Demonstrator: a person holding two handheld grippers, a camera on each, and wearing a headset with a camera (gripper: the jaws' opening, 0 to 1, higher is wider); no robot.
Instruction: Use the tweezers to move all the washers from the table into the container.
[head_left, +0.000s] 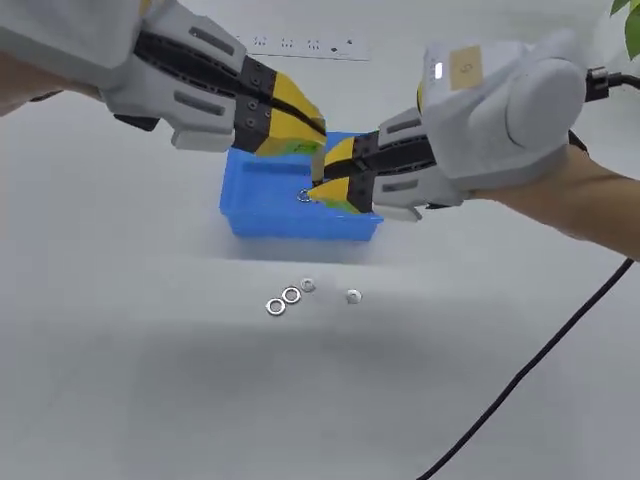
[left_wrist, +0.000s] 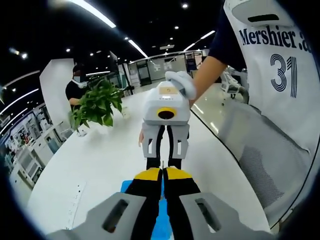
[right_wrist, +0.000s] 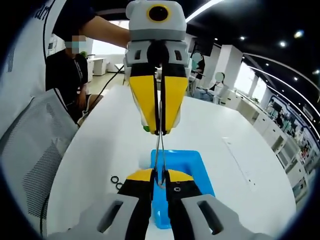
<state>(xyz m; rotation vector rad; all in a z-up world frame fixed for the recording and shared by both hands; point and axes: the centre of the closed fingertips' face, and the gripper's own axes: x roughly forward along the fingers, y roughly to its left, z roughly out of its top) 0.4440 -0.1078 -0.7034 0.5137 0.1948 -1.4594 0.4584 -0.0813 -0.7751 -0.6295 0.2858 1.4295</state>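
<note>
**Release the washer low over the blue container**

Both grippers are clamped on the tweezers. The left gripper has its jaws together on the upper end. The right gripper faces it tip to tip and pinches the two thin arms lower down. One washer shows just below the right gripper's tips, over the inside of the container. I cannot tell whether it is pinched or already lying on the container floor.

The step in hand looks like the drop. It would go best if the tips sit well inside the walls and close to the floor, with the right gripper easing its squeeze gently while the left keeps the tweezers steady. A quick release from higher up could let so light a ring bounce out.

Four loose washers lie in a short row on the bench, near the container's front wall, so most of the task remains.

The bench is plain white and smooth, so thin rings may be hard to get under. A black cable crosses its right side and a power strip lies at the far edge. Around it is an open office with a potted plant and long ceiling lights.
</note>
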